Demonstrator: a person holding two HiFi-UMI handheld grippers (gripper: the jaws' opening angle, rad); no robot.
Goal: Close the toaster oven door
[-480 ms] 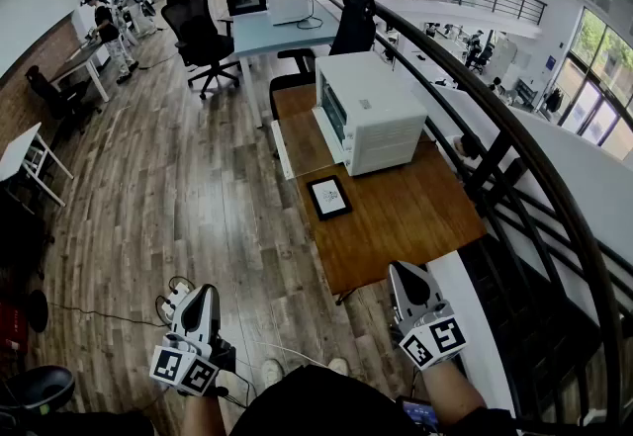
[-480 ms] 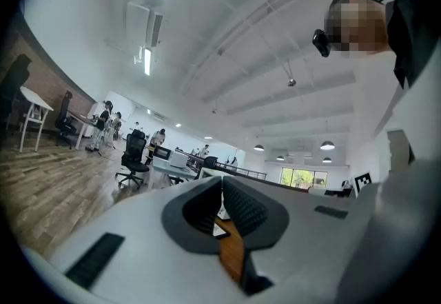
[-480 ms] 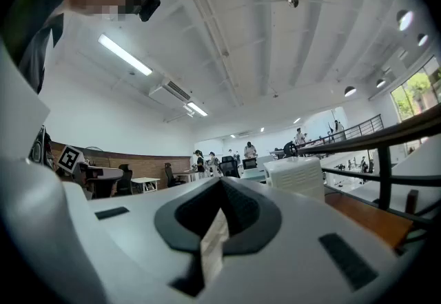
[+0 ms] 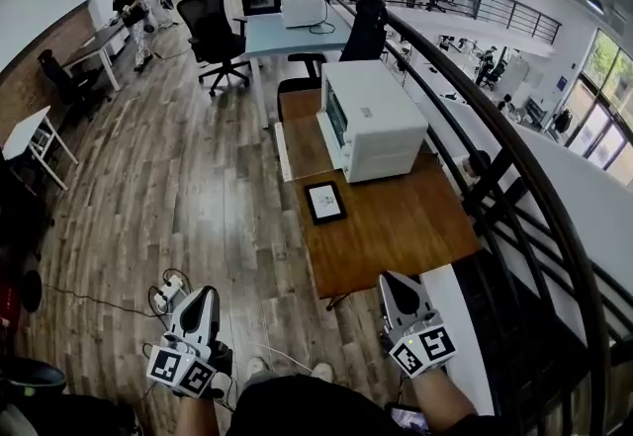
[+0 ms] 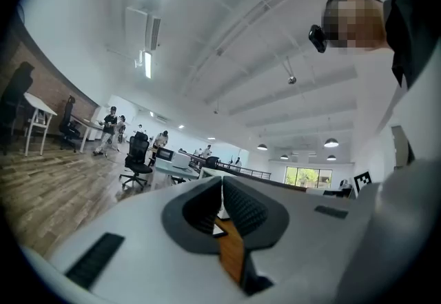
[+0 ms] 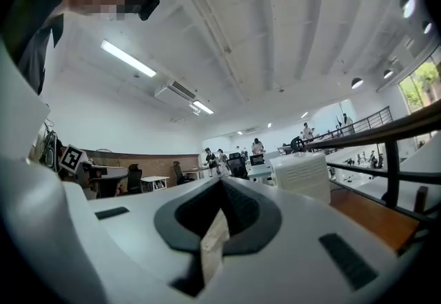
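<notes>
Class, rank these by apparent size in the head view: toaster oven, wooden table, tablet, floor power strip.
1. wooden table
2. toaster oven
3. tablet and power strip: these look about alike, and the strip lies nearer the camera, so I leave them unranked.

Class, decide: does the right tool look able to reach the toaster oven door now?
Probably not yet: the right tool hangs by the table's near end, the toaster oven door toward its far end.
</notes>
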